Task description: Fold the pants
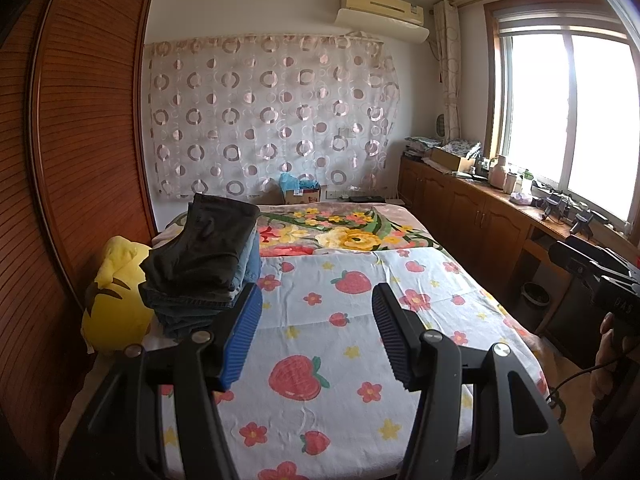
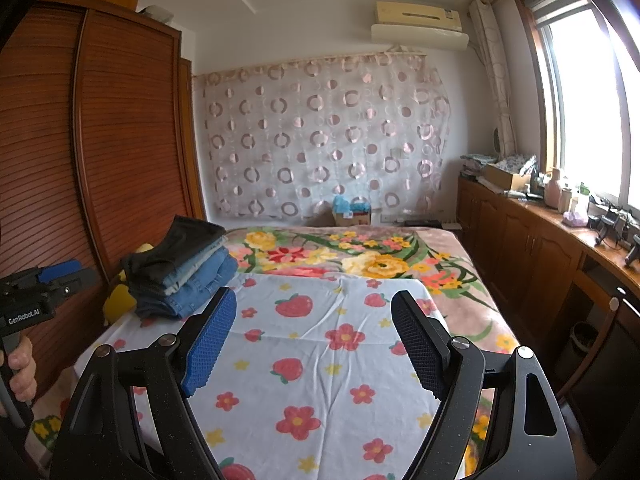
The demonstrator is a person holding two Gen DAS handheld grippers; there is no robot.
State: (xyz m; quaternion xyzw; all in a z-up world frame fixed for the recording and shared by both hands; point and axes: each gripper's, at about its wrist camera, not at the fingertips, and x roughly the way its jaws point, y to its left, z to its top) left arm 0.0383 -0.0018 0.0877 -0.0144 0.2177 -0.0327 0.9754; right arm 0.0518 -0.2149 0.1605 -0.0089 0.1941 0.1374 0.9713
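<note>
A stack of folded pants sits at the left edge of a bed, toward its far half. The top pair is dark grey or black, and beneath it lie several pairs of blue denim jeans, seen most clearly from the right wrist camera. The stack rests on a white sheet printed with strawberries and red flowers, which covers the near part of the bed. Just left of the stack, touching or nearly touching it, is a yellow plush cushion.

Beyond the sheet, a pink blanket with large yellow and red flowers covers the far part of the bed.

The left gripper hangs above the sheet with its jaws apart and nothing between them; one pad is blue, the other dark. The right gripper is likewise spread wide over the sheet and grasps nothing. Each camera catches the other gripper at its frame edge, with a person's hand wrapped round the handle.

A louvred wooden wardrobe stands to the left. A sheer curtain with ring patterns hangs on the far wall under an air conditioner. Wooden cabinets run along the right beneath a bright window, their top crowded with small items.
</note>
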